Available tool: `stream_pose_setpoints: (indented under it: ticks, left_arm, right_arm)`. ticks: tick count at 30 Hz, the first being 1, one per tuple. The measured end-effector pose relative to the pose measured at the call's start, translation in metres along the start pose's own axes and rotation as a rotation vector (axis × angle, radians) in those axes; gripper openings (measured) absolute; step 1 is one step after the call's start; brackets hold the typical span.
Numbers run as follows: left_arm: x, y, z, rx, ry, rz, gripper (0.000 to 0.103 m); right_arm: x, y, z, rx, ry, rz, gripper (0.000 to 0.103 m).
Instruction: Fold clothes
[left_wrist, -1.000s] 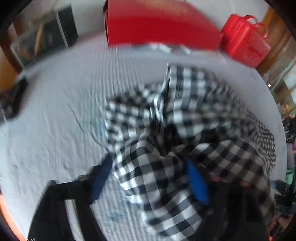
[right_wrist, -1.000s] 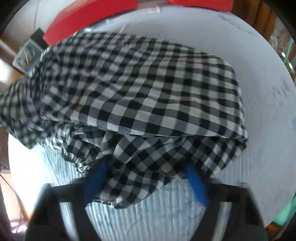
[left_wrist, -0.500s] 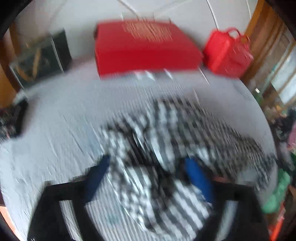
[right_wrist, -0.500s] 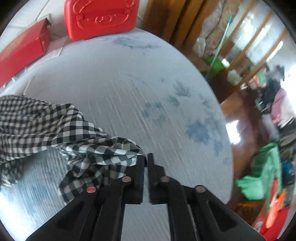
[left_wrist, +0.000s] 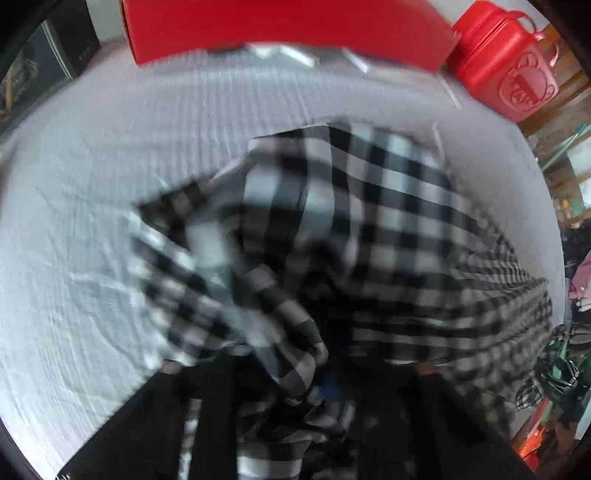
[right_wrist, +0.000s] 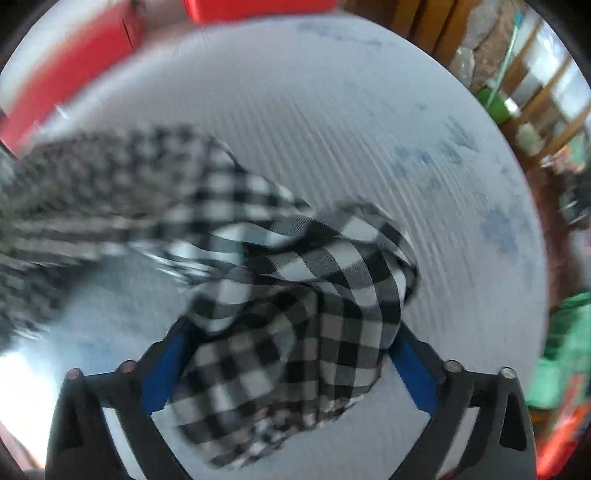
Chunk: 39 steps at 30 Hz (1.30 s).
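The checked garment (right_wrist: 295, 295), one black-and-white piece of cloth, lies bunched on the white ribbed cloth (right_wrist: 332, 147) that covers the round table; in the left wrist view the garment (left_wrist: 351, 240) fills the middle and right of the frame, blurred, and drapes back over the tool.

The right gripper (right_wrist: 288, 354) points forward and down at the table, low over it; its two fingers stand wide apart, the blue pads (right_wrist: 162, 369) showing on both inner faces, and a rumpled fold of the garment sits between them, touched by neither pad as far as can be seen.

The left gripper (left_wrist: 328, 384) also points down toward the table, but the cloth is heaped over its two fingers and hides them; only a small patch of blue shows through the folds, so whether they are spread or clamped on the fabric cannot be told.

At the far edge of the table: one flat red box (left_wrist: 280, 29); one red plastic case (left_wrist: 506, 70) with a handle just right of it; one dark box (left_wrist: 48, 62) at the left.
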<state>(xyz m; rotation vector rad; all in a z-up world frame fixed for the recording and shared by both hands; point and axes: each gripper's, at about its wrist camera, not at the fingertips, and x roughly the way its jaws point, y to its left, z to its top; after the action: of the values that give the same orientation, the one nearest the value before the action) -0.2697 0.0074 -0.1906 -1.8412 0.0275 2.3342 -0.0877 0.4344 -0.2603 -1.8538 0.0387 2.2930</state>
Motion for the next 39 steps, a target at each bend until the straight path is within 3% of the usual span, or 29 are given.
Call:
stream_pose_setpoints:
  ticks: [1, 4, 6, 11, 12, 14, 15, 16, 17, 19, 21, 23, 26, 32, 33, 36, 39]
  left_arm:
    - [-0.018, 0.001, 0.002, 0.002, -0.047, 0.023, 0.012]
    - [-0.081, 0.008, 0.007, -0.001, -0.211, 0.077, 0.009]
    - [-0.135, 0.018, 0.011, -0.018, -0.338, 0.1, 0.009]
    - [-0.211, 0.046, 0.035, -0.081, -0.519, 0.151, 0.009]
    - [-0.211, 0.046, 0.043, -0.081, -0.517, 0.16, 0.009]
    - [-0.206, 0.054, 0.051, -0.093, -0.478, 0.155, 0.018]
    - [-0.202, 0.061, 0.054, -0.102, -0.448, 0.145, 0.027]
    - [-0.198, 0.066, 0.054, -0.109, -0.426, 0.137, 0.037]
    - [-0.195, 0.07, 0.049, -0.113, -0.423, 0.132, 0.043]
    - [-0.189, 0.079, 0.035, -0.12, -0.423, 0.149, 0.069]
    - [-0.183, 0.091, 0.016, -0.125, -0.414, 0.181, 0.08]
    - [-0.173, 0.109, -0.002, -0.132, -0.38, 0.195, 0.08]
    - [-0.132, 0.14, -0.028, -0.156, -0.278, 0.16, 0.08]
    - [-0.045, 0.149, -0.048, -0.121, -0.111, 0.076, 0.08]
    - [-0.033, 0.144, -0.048, -0.113, -0.084, 0.055, 0.077]
    - [-0.007, 0.125, -0.058, -0.103, 0.025, -0.031, 0.003]
    - [-0.023, 0.064, -0.08, 0.057, 0.022, -0.074, 0.003]
  right_arm:
    - [-0.002, 0.004, 0.003, -0.025, -0.01, -0.023, 0.007]
    - [-0.037, 0.004, 0.024, -0.054, -0.13, -0.049, 0.008]
    - [-0.076, -0.001, 0.046, -0.045, -0.264, -0.074, 0.008]
    - [-0.137, -0.001, 0.111, -0.034, -0.479, -0.057, 0.008]
    - [-0.139, 0.004, 0.125, -0.041, -0.503, -0.055, 0.012]
    - [-0.131, 0.012, 0.152, -0.039, -0.497, -0.053, 0.031]
    - [-0.125, 0.018, 0.162, -0.034, -0.473, -0.068, 0.044]
    - [-0.118, 0.025, 0.168, -0.03, -0.446, -0.067, 0.05]
    - [-0.113, 0.03, 0.168, -0.027, -0.422, -0.048, 0.05]
    - [-0.103, 0.044, 0.161, -0.038, -0.376, 0.006, 0.051]
    - [-0.094, 0.061, 0.15, -0.059, -0.329, 0.072, 0.058]
    - [-0.09, 0.078, 0.131, -0.066, -0.297, 0.115, 0.068]
    - [-0.088, 0.101, 0.104, -0.063, -0.264, 0.157, 0.069]
    - [-0.083, 0.146, 0.05, -0.055, -0.199, 0.241, 0.069]
    - [-0.083, 0.148, 0.041, -0.046, -0.19, 0.244, 0.069]
    - [-0.085, 0.135, 0.015, -0.001, -0.171, 0.22, 0.069]
    - [-0.089, 0.112, -0.005, 0.02, -0.164, 0.2, 0.067]
